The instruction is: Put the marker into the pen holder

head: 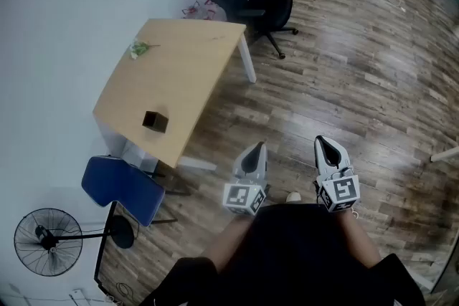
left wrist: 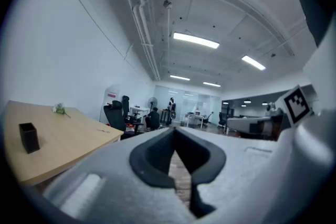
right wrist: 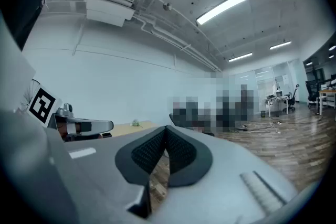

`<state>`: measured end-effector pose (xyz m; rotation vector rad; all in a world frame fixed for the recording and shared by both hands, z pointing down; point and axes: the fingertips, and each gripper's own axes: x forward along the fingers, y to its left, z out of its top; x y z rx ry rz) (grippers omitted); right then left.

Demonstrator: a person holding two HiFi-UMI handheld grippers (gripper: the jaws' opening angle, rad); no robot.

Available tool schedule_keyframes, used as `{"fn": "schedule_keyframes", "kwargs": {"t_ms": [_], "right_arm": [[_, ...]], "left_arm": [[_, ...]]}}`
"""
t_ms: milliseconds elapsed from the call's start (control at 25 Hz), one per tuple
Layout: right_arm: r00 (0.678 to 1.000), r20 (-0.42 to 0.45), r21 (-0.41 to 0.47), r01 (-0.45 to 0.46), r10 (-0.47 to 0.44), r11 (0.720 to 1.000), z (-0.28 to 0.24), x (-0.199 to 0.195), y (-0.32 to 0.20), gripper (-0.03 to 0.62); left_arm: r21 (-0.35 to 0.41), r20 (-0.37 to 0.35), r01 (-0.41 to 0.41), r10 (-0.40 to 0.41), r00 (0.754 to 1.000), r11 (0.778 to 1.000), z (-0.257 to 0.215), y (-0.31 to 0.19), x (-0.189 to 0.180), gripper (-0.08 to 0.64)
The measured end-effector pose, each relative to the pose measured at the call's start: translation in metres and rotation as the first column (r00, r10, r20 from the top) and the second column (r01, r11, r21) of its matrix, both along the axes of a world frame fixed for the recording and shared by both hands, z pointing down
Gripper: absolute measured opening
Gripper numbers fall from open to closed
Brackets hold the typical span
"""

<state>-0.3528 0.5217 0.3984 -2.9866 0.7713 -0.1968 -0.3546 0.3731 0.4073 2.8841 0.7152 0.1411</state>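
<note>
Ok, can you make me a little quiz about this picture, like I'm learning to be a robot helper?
1. True or false: the left gripper is holding something.
2. Pick one. Where is the black pen holder? A: on the floor. B: on the table. C: on a chair.
3. Fill in the gap: the right gripper hangs over the wooden ___, not over the table.

Key
1. False. Its jaws are together with nothing between them.
2. B.
3. Floor.
</note>
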Motion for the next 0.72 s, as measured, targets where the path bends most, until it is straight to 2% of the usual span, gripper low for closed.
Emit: {"fn": "schedule_keyframes", "kwargs": {"t_ms": [160,280,480,720], "right_arm": [[1.0,-0.018,0.002,0.024,-0.024,1.0,0.002,-0.001,0.017,0.002],[0.999,0.021,0.044,0.032,-0.033,0.999,0.01,0.0,0.033,0.003],[0.999,0.018,0.057,0.034,-0.035,0.998,0.014,0.009,0.038,0.002],[0.999,0.034,0.076,0.031,-0.033,0.997,0.03,0.038,0.041,0.002]], "left_arm": [[0.008,-0.005,0.008,-0.008,1.0,1.0,0.003,0.016,0.003,0.003],[0.025,-0.008,0.015,-0.015,1.0,1.0,0.007,0.029,0.003,0.003],[0.046,0.034,0.013,-0.015,0.999,0.999,0.018,0.035,0.009,0.003],[0.065,0.031,0.028,-0.03,0.999,0.997,0.024,0.033,0.036,0.003]]}}
